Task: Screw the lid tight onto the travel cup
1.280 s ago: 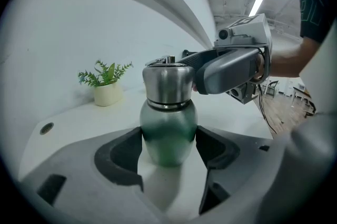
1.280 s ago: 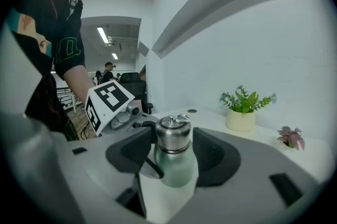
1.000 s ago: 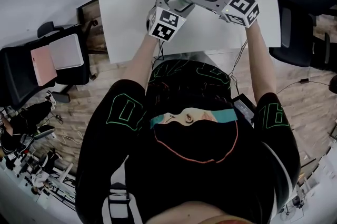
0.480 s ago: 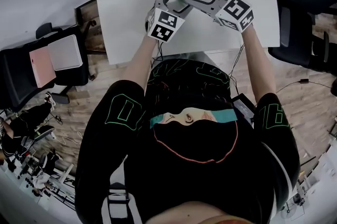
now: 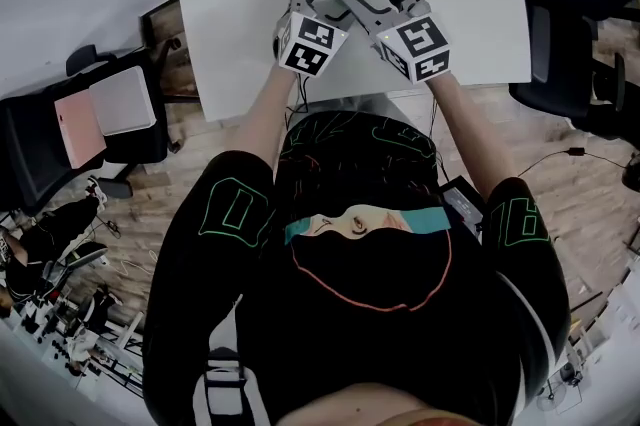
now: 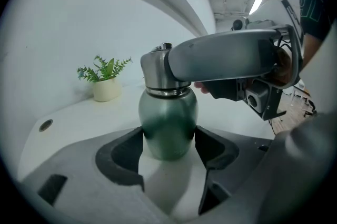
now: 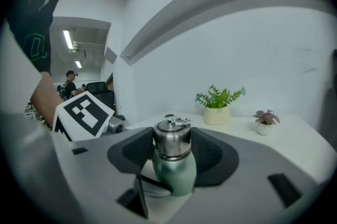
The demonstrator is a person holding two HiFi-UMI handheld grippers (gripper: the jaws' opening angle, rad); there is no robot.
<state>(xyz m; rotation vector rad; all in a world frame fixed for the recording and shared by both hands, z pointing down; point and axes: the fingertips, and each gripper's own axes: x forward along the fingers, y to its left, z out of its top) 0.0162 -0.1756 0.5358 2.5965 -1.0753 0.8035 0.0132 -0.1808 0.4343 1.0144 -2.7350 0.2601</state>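
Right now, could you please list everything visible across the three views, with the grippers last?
green metal travel cup: one, green, upright on the table.
steel screw lid: one, silver, on top of the cup.
white table: one, white, under the cup.
leafy plant in cream pot: one, green, on the table near the wall.
small pink plant in white pot: one, pink, right of the leafy plant.
black office chairs: two, black, on the wooden floor, one left of the table, one right.
left gripper: one, grey, shut on the cup's body.
right gripper: one, grey, shut on the lid.
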